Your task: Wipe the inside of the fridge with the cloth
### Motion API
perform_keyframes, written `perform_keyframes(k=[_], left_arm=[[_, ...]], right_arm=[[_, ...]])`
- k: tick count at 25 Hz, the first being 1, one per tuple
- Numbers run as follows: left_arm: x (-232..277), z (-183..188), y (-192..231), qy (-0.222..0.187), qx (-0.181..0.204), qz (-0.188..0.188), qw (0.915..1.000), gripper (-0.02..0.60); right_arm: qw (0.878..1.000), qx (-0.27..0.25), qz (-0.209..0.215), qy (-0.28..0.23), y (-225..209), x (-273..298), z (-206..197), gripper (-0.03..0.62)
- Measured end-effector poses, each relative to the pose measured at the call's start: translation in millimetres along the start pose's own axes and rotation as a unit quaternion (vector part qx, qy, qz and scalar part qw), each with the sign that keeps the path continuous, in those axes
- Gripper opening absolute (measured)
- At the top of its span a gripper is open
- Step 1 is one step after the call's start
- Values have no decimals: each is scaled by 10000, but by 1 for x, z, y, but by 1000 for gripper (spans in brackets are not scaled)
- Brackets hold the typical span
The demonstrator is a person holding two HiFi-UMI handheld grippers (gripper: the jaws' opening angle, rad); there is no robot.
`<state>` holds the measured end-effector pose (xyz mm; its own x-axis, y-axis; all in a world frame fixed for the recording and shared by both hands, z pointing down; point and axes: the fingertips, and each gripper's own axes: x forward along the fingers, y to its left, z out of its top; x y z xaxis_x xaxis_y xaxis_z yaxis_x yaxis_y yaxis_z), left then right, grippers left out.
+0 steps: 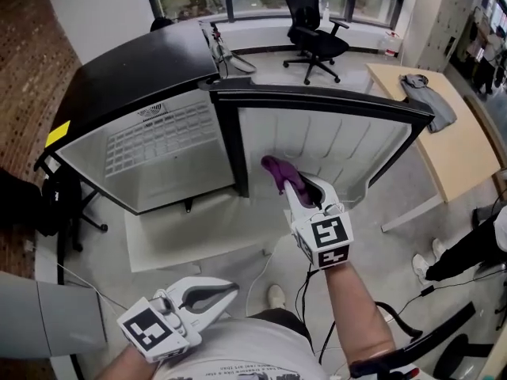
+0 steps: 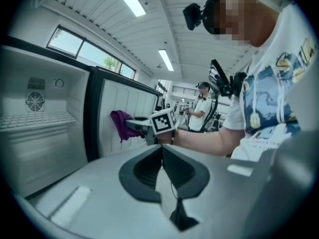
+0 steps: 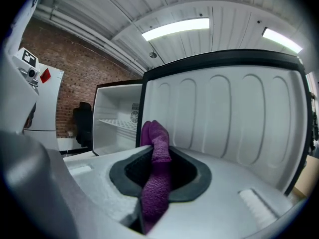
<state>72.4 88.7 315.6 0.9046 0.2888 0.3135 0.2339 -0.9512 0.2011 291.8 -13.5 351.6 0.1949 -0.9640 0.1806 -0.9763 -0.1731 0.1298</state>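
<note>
a pale grey floor [image 1: 396, 275] lies under me, with the black fridge [image 1: 158, 141] at ten o'clock and its door [image 1: 333, 133] standing open at twelve. my right gripper [image 1: 295, 182] has its jaws clamped on the purple cloth [image 1: 276, 169], whose free end sits just by the door's white ribbed lining; i cannot tell if it touches. my left gripper [image 1: 226, 291] hangs low at seven o'clock, jaws pressed together on nothing, well apart from the fridge.

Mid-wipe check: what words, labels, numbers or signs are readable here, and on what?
No text is legible in any view.
Striped label at the front edge of the black fridge: too small to read.
Yellow sticker on its top: no print shows.
Print on the person's white shirt: blurred.
Black-and-white square markers on the cubes: patterns, not words.
</note>
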Motion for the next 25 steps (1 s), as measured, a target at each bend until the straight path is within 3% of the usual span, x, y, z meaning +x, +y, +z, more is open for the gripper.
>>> perform_keyframes(k=[6, 11, 18, 25], left_arm=[[-15, -5, 8, -42, -47, 249, 9997, 5], [-15, -5, 11, -70, -113, 342, 9993, 5], [17, 5, 4, -75, -110, 158, 9998, 5], [65, 15, -11, 64, 64, -284, 9996, 5]], right_arm=[[9995, -25, 286, 93, 24, 33, -12, 75], [9994, -43, 273, 213, 20, 43, -24, 75], [9994, -36, 111, 340, -16, 29, -40, 76], [9986, -76, -263, 451, -73, -8, -52, 75]])
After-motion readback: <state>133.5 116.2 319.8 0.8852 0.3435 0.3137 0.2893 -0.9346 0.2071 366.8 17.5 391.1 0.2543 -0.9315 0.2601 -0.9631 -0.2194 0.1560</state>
